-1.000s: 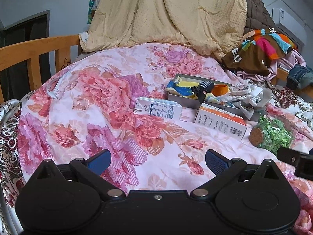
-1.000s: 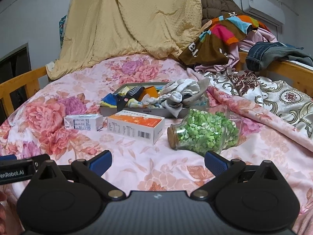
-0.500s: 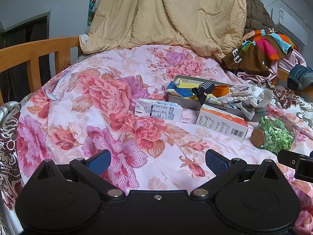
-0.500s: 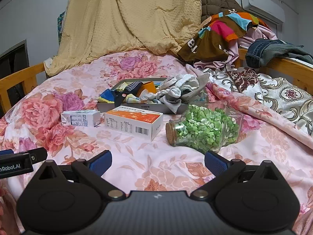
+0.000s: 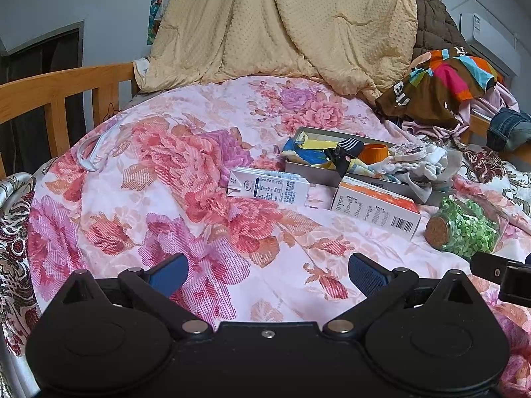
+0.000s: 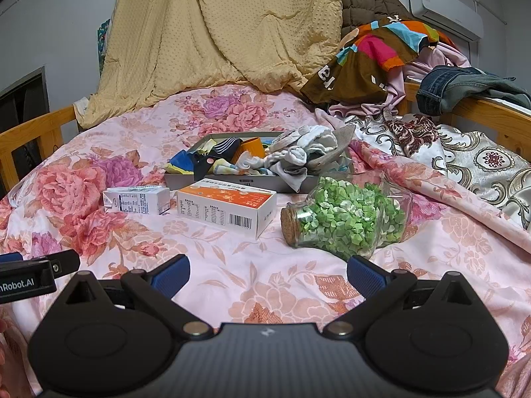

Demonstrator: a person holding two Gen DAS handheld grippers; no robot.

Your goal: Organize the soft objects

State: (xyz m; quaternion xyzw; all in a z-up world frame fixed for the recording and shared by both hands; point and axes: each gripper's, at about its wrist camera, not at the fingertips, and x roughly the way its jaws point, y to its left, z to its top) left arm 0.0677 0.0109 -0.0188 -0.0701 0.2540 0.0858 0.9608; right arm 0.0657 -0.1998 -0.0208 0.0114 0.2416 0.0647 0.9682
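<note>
Both tools spread wide, empty: left tool [image 5: 267, 273], right tool [image 6: 268, 272]. "nRobot.AI" legible on left tool. Soft socks [image 6: 292, 156] heaped in grey tray [image 6: 232, 182] on floral bed [image 6: 232, 275]. Slightly farther back than before.

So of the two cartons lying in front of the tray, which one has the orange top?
The larger carton, next to the jar of green bits. Its top face is orange, with a barcode on the end. The smaller carton to its left is white with blue print.

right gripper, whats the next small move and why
Probably ease the right gripper forward over the jar toward the white socks spilling over the tray rim. Both grippers are open and empty, short of the clutter.
</note>
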